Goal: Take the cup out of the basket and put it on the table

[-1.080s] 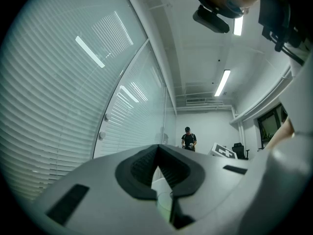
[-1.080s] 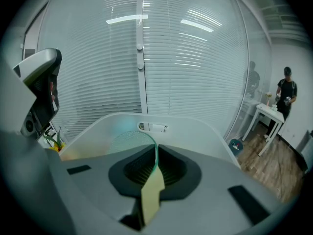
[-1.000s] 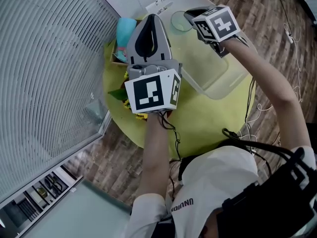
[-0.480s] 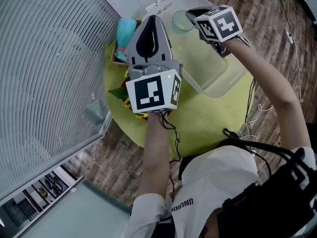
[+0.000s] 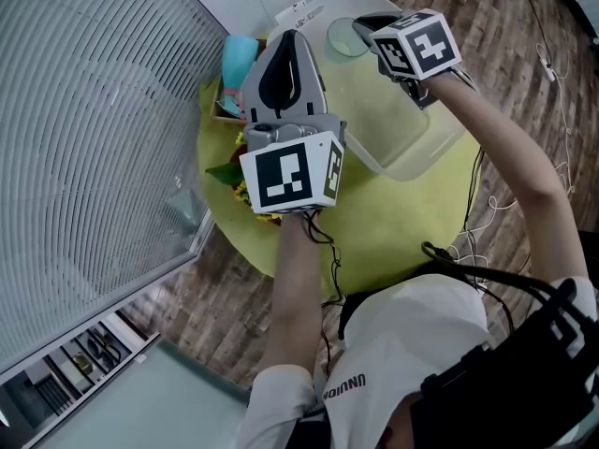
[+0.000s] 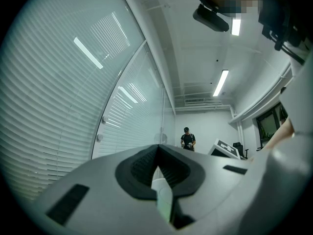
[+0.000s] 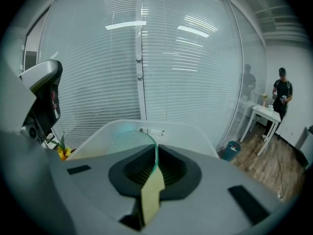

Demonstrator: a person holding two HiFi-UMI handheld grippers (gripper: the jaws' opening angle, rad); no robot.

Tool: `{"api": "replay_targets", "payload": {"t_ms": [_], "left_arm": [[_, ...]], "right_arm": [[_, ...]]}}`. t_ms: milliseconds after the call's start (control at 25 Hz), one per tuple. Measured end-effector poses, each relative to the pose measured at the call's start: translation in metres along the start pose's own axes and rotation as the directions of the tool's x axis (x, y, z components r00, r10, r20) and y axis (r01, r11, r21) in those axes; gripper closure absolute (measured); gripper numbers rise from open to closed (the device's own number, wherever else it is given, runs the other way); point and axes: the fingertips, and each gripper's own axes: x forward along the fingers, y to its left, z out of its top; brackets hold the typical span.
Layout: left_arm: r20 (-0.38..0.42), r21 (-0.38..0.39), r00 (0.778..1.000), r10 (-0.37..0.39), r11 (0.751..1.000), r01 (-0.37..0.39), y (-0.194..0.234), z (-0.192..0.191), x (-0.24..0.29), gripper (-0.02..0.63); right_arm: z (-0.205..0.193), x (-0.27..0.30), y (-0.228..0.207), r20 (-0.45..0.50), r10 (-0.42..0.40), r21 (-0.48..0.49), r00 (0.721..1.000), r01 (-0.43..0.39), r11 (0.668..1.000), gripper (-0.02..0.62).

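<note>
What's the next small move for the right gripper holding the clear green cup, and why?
Probably lift the right gripper and carry the clear green-tinted cup over the wall of the translucent plastic basket to the yellow-green round table: its jaws pinch the cup's rim, with the cup over the basket.

White shirt (image 5: 402,340), black shoulder strap (image 5: 496,277)

Office with blind-covered glass partitions (image 7: 186,67)

Clear greenish cup (image 5: 343,38) — milky, matt plastic basket (image 5: 417,168)
</note>
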Motion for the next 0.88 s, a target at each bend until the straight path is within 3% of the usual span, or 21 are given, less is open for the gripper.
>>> {"api": "replay_targets", "payload": {"t_ms": [880], "left_arm": [[-0.002,0.017,1.000,0.000,1.000,0.000,-0.008,0.002,-0.007,0.594]], "right_arm": [[0.003,-0.016,-0.006,0.053,-0.003,0.030,0.999,0.001,1.000,0.561]]}}
